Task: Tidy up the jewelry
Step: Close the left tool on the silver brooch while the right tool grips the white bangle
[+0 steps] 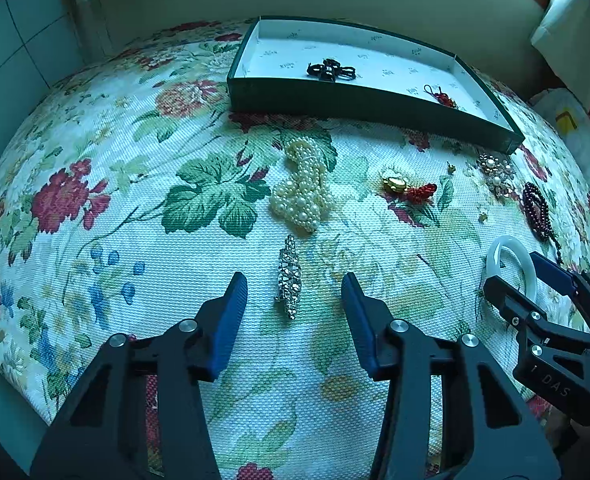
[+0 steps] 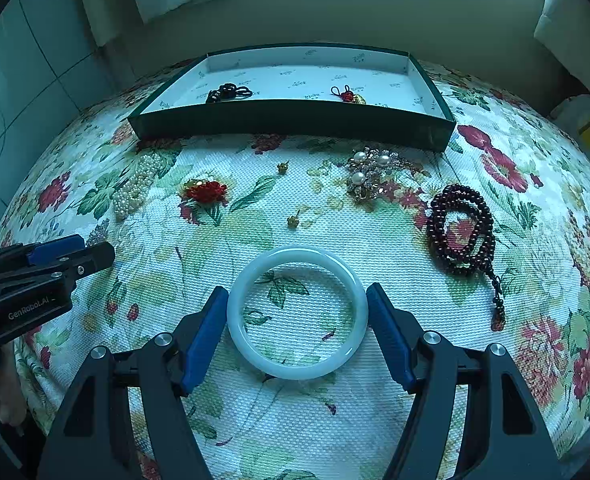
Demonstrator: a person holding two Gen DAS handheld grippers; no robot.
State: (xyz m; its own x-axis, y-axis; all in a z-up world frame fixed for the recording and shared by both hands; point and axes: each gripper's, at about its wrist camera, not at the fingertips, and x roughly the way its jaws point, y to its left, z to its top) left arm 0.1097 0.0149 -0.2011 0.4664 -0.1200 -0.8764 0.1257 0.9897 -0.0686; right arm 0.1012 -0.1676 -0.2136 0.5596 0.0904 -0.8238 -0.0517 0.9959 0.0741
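Note:
A white jade-like bangle (image 2: 297,369) lies flat on the flowered cloth, and my right gripper (image 2: 297,288) is shut on it, one blue pad against each side of the ring. My left gripper (image 1: 294,280) stands open around a silver crystal brooch (image 1: 290,278), whose lower end lies between the pads without touching them. Beyond it lie a pearl bow (image 1: 301,190) and a red-and-gold charm (image 1: 409,189). The green box (image 1: 335,100) at the back holds a black bead piece (image 1: 331,70) and a red knot charm (image 1: 441,96).
A pearl-and-crystal brooch (image 2: 369,172), a dark red bead string (image 2: 461,192) and two tiny gold studs (image 2: 293,221) lie on the cloth ahead of the bangle. The left gripper (image 2: 95,248) shows at the left edge of the right wrist view. Tiled wall lies behind.

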